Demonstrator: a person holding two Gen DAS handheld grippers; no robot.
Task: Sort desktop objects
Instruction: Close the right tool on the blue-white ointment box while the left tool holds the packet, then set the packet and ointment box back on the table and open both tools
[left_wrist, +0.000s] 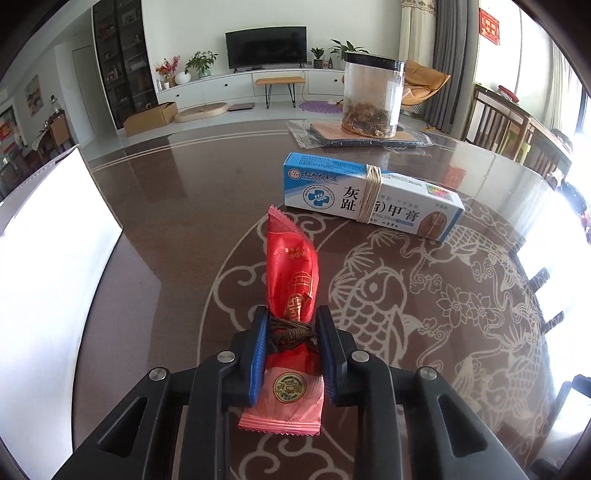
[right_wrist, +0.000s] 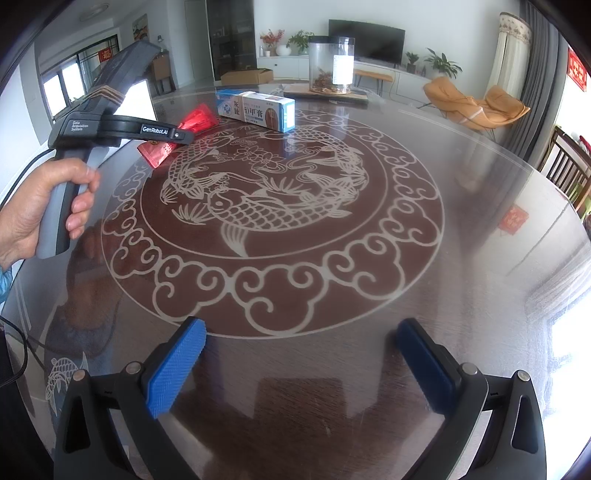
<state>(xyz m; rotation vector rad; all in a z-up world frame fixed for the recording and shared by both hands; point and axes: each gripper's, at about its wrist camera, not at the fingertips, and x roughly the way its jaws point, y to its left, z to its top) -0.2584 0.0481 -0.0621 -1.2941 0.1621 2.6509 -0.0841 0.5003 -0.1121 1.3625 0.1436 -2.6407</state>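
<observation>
My left gripper (left_wrist: 291, 328) is shut on a red snack packet (left_wrist: 291, 266) bound with brown string, gripping it at the string. The packet points forward over the round table. In the right wrist view the packet (right_wrist: 194, 122) shows at the far left, partly behind the left gripper's body, with the person's hand on its handle. A blue and white ointment box (left_wrist: 373, 197) with a rubber band lies just beyond the packet, and it also shows in the right wrist view (right_wrist: 258, 110). My right gripper (right_wrist: 299, 350) is open and empty, above the table's near side.
A brown glass-topped table (right_wrist: 461, 240) with a white fish pattern. A clear jar (left_wrist: 373, 98) with dried matter stands on a flat plastic-wrapped item (left_wrist: 406, 138) at the far edge. A white board (left_wrist: 48, 266) stands at the left. Wooden chairs (left_wrist: 498, 122) stand at the right.
</observation>
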